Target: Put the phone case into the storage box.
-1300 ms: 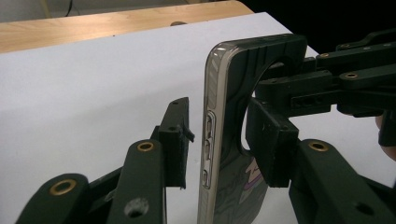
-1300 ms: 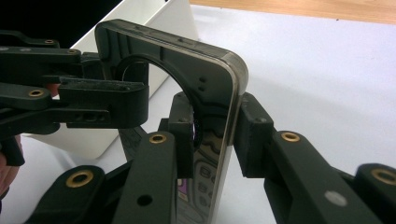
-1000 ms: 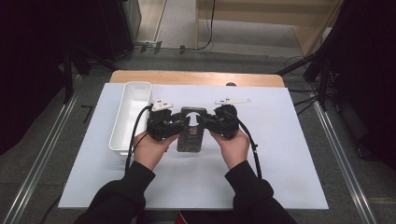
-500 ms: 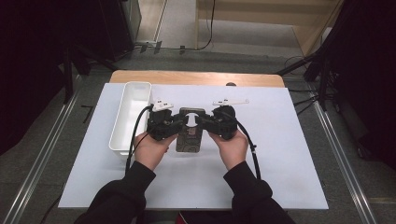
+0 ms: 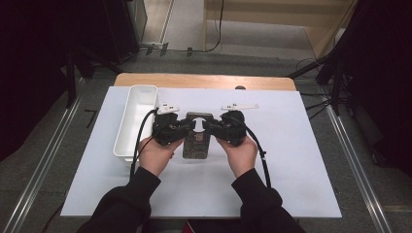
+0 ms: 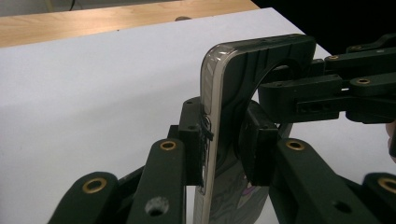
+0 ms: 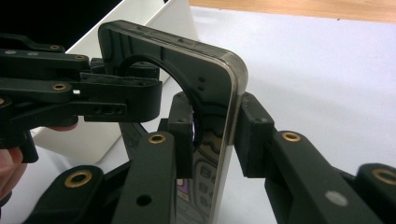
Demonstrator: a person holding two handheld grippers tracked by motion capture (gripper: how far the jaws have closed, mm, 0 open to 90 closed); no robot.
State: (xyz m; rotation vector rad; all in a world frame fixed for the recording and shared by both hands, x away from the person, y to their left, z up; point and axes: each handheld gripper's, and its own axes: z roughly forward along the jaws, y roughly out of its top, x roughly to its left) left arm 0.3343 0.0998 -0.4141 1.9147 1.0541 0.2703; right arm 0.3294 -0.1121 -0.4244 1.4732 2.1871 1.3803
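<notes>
The phone in its dark case [image 5: 197,138] sits at the middle of the white table [image 5: 291,160], between both hands. The left gripper [image 6: 226,140] has just been closing, its jaws now pinching the phone's one edge, and the right gripper [image 7: 215,135] clamps the opposite edge. A white bin [image 5: 136,116] stands just left of the left gripper.

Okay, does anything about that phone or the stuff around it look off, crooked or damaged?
Nothing looks damaged or spilled. The phone in its dark case is clamped by the left gripper and the right gripper, whose jaws press on its opposite edges. The left jaws have just been closing. The white bin sits squarely alongside.
</notes>
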